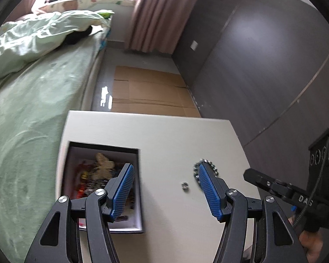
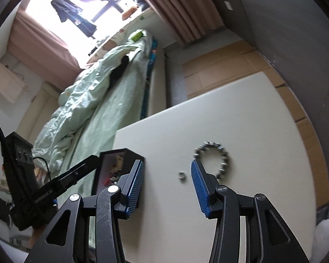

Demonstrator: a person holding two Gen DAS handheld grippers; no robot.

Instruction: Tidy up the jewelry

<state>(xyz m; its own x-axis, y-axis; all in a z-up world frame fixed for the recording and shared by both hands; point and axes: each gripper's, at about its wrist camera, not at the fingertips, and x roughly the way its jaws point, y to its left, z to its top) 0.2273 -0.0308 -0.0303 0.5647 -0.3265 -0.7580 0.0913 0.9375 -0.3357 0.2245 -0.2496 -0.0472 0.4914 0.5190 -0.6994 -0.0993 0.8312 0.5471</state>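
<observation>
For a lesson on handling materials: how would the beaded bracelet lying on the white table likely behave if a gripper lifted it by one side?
The beaded bracelet would probably sag rather than hold its ring shape, being separate strung beads. Its shiny, metallic-looking beads may slip between pads.

A white table [image 1: 164, 131] stands next to a green bed. Three things lie on the table. A box [image 1: 138, 188] with black sides sits near the left edge, open at the top. It is full of little colorful things. A shiny bead bracelet [image 2: 215, 153] lies flat to the right, well apart from the box. A small silver ring [image 2: 182, 175] lies between them, closer to the bracelet.
</observation>
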